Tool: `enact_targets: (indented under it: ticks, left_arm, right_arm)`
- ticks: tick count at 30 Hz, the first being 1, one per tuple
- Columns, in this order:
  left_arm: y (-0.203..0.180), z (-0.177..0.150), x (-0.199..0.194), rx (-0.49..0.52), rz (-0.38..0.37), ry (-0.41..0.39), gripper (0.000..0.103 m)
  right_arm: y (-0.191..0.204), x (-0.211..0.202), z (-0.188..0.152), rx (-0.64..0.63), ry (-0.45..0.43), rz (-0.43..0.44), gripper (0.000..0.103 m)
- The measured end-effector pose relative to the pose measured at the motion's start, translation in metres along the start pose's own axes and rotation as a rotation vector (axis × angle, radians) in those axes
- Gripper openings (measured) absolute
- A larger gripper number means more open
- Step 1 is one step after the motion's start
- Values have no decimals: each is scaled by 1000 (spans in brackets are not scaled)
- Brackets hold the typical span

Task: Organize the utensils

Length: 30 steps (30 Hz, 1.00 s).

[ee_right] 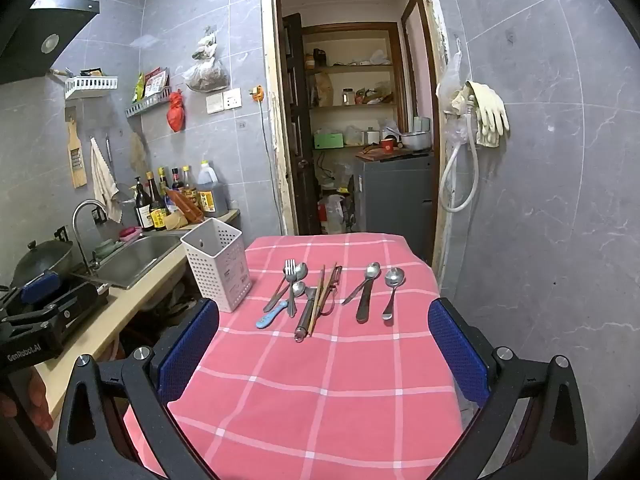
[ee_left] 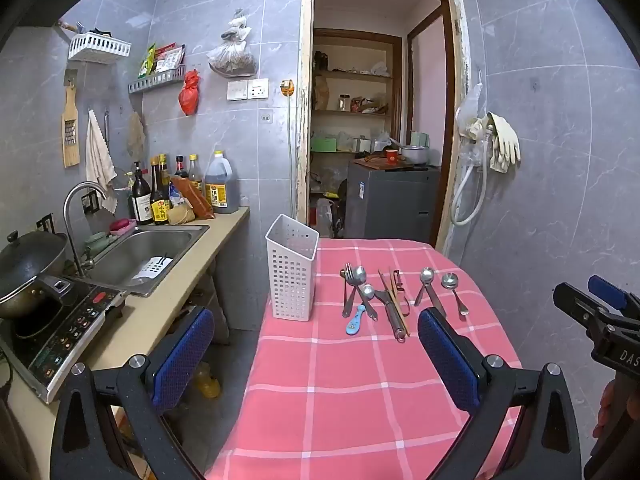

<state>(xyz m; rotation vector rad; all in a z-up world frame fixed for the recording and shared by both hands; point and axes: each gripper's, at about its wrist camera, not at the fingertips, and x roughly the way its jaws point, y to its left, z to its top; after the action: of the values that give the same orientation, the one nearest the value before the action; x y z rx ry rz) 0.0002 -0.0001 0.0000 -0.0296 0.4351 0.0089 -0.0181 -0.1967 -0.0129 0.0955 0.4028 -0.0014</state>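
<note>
A white perforated utensil holder (ee_left: 292, 268) (ee_right: 218, 264) stands empty at the far left of the table with the pink checked cloth (ee_left: 340, 392) (ee_right: 320, 380). To its right lie loose utensils: a fork and spoons (ee_left: 354, 280) (ee_right: 294, 276), a blue-handled spoon (ee_left: 357, 320) (ee_right: 271, 315), chopsticks and a peeler (ee_left: 394, 300) (ee_right: 320, 298), and two more spoons (ee_left: 454, 288) (ee_right: 394, 284). My left gripper (ee_left: 316, 332) is open and empty, above the near table. My right gripper (ee_right: 324, 328) is open and empty too; it shows at the right edge of the left wrist view (ee_left: 600, 312).
A counter runs along the left with a sink (ee_left: 144, 252) (ee_right: 136, 256), sauce bottles (ee_left: 160, 196), an induction hob (ee_left: 60, 332) and a wok (ee_left: 28, 268). An open doorway (ee_left: 376, 120) with shelves and a grey cabinet lies behind the table. A tiled wall stands to the right.
</note>
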Motion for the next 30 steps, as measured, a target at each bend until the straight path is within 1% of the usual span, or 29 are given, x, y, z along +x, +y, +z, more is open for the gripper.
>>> enact_targets:
  ticks: [30]
  left_arm:
    - [0,0,0,-1,-2,-6,103]
  right_arm:
    - [0,2,-1,0,-1,1,102]
